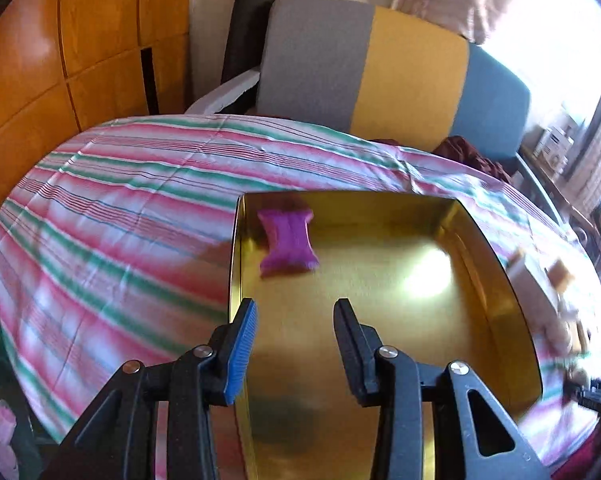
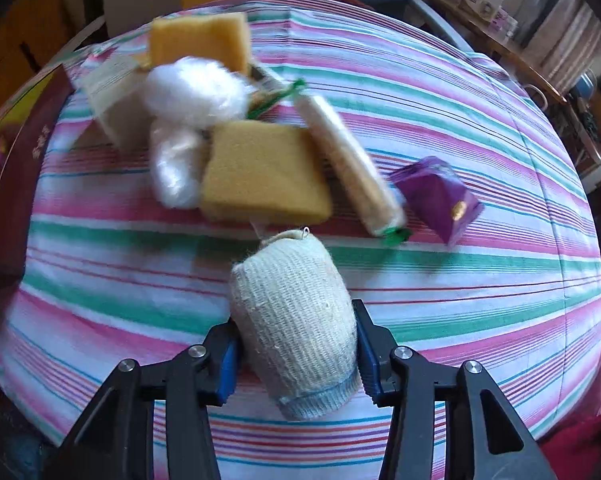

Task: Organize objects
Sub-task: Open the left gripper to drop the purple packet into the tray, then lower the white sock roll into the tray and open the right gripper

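Observation:
My left gripper (image 1: 294,312) is open and empty above a gold metal tin (image 1: 496,264). A purple packet (image 1: 287,243) lies in the tin's far left corner. My right gripper (image 2: 296,320) is shut on a rolled cream bandage (image 2: 294,320) with a blue edge, held over the striped cloth. Beyond it lies a pile: two yellow sponges (image 2: 260,172), white cotton wads (image 2: 192,88), a long wrapped roll (image 2: 348,164) and a purple packet (image 2: 436,196).
The striped cloth (image 1: 112,208) covers the table. A grey, yellow and blue chair back (image 1: 380,72) stands behind it. The tin's dark red wall (image 2: 28,152) shows at the left of the right wrist view. Wooden panels (image 1: 40,60) are at far left.

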Action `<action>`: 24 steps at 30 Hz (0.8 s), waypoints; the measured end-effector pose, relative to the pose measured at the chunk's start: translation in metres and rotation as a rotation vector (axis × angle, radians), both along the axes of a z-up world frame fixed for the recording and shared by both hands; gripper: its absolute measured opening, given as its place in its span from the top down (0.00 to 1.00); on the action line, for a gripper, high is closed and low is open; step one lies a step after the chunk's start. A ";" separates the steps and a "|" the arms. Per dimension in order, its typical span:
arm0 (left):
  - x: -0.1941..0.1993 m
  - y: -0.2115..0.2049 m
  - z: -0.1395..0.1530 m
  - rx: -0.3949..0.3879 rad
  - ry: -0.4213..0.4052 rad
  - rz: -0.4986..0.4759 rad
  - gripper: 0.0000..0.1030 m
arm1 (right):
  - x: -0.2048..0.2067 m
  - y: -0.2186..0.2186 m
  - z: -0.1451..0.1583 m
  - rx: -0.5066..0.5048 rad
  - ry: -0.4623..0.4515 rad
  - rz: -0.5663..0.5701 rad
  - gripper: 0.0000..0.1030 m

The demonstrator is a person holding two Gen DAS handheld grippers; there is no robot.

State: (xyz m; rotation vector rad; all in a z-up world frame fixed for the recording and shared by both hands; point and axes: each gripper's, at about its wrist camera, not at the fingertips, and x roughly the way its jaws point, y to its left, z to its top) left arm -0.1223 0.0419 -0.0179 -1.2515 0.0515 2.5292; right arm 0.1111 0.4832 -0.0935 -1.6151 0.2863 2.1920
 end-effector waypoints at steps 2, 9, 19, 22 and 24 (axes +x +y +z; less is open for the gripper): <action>0.015 -0.006 -0.001 0.002 0.003 -0.002 0.62 | -0.002 -0.016 0.001 -0.015 0.004 0.036 0.53; 0.048 -0.020 0.000 0.014 0.023 0.023 0.62 | -0.010 -0.069 0.022 -0.106 0.090 0.129 0.53; 0.066 -0.037 0.006 0.007 0.062 0.053 0.62 | -0.085 -0.168 0.080 -0.288 0.268 0.357 0.53; 0.067 -0.042 0.004 0.008 0.058 0.061 0.62 | -0.117 -0.201 0.080 -0.342 0.261 0.413 0.53; 0.066 -0.046 0.002 0.005 0.055 0.067 0.62 | -0.140 -0.221 0.077 -0.368 0.245 0.435 0.53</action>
